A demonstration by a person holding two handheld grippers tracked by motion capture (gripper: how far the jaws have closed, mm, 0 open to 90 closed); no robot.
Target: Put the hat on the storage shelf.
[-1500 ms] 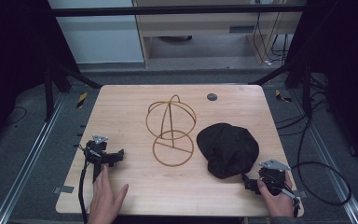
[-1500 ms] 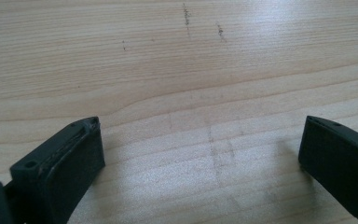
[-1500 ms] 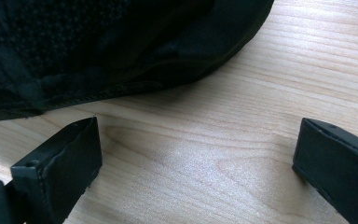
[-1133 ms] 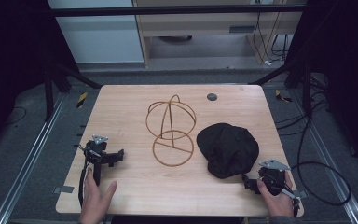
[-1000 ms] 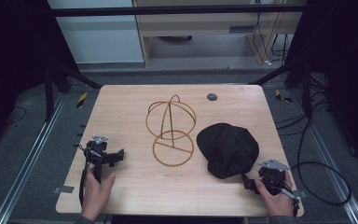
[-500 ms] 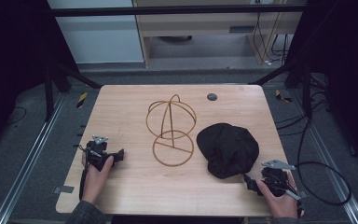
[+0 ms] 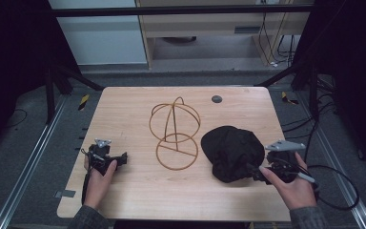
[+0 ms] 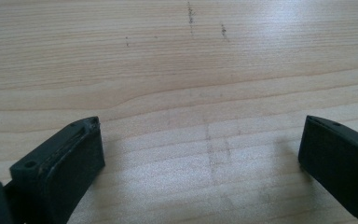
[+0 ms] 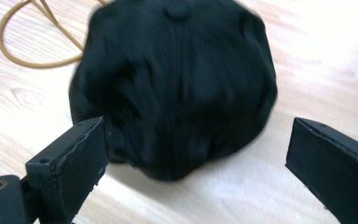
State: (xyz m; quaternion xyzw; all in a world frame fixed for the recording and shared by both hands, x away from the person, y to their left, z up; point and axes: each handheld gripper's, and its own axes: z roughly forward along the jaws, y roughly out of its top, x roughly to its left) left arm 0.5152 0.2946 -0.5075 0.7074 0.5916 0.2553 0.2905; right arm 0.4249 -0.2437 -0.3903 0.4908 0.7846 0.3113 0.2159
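Observation:
A black cap (image 7: 230, 151) lies crumpled on the right half of the wooden table (image 7: 138, 102). Left of it a brown wire stand (image 7: 174, 133) lies on its side, a domed frame with a ring base. My right gripper (image 7: 254, 171) is held above the table at the cap's near right edge and points at it. In the right gripper view the right gripper (image 9: 200, 140) is open; its jaws have just been closing a little, and the cap (image 9: 177, 79) lies ahead of them, untouched. My left gripper (image 7: 122, 158) rests near the table's left edge, and in its own view the left gripper (image 8: 200, 135) is open over bare wood.
A small dark disc (image 7: 216, 99) sits near the table's far edge. Metal rails (image 7: 33, 157) run along both sides of the table, and a cable (image 7: 336, 188) trails off to the right. Part of the wire stand (image 9: 32, 32) lies beyond the cap.
The right hand has lifted its gripper off the table beside the cap. The left hand, earlier flat on the table, now grasps the left gripper, which stays in place.

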